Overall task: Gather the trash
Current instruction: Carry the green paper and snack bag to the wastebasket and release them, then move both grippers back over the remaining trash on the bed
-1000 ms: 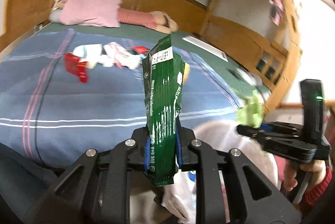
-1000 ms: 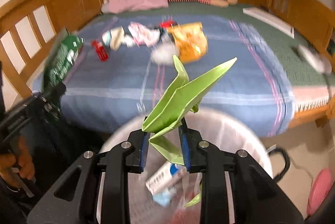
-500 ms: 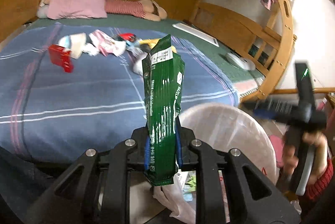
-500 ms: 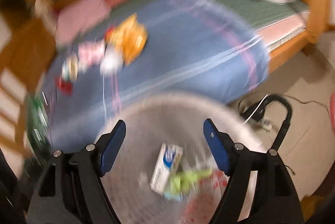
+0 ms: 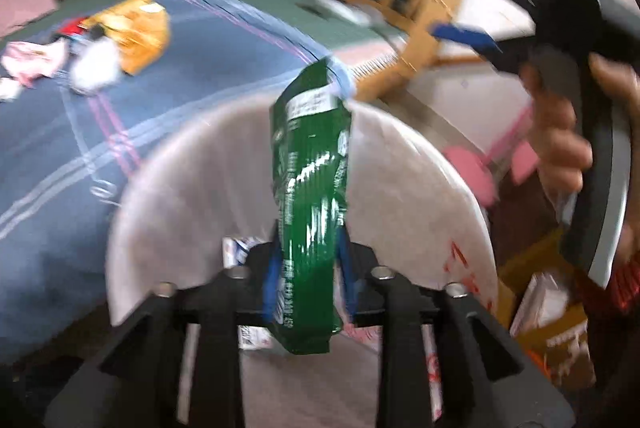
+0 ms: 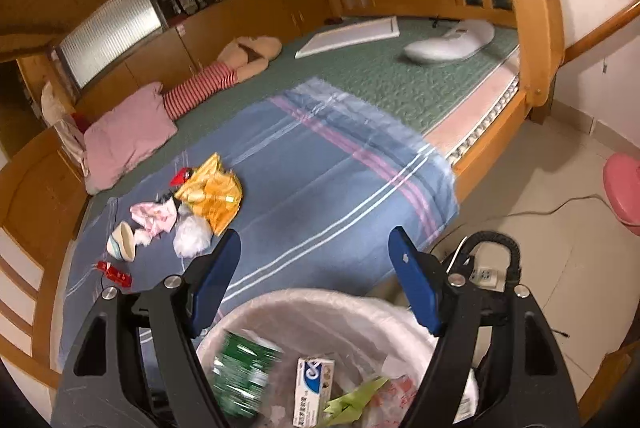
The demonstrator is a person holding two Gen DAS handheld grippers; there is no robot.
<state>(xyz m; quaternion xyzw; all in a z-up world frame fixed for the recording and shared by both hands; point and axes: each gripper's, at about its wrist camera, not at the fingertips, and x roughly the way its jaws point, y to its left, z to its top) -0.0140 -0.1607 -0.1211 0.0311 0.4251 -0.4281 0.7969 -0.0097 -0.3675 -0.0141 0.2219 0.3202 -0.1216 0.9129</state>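
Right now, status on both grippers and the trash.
Left gripper just opening, green packet between its jaws, over bin. Right gripper open, empty. More trash on blanket.

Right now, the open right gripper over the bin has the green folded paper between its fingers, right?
No. The right gripper is open over the bin but empty; the green folded paper lies inside the bin, as the right wrist view shows.
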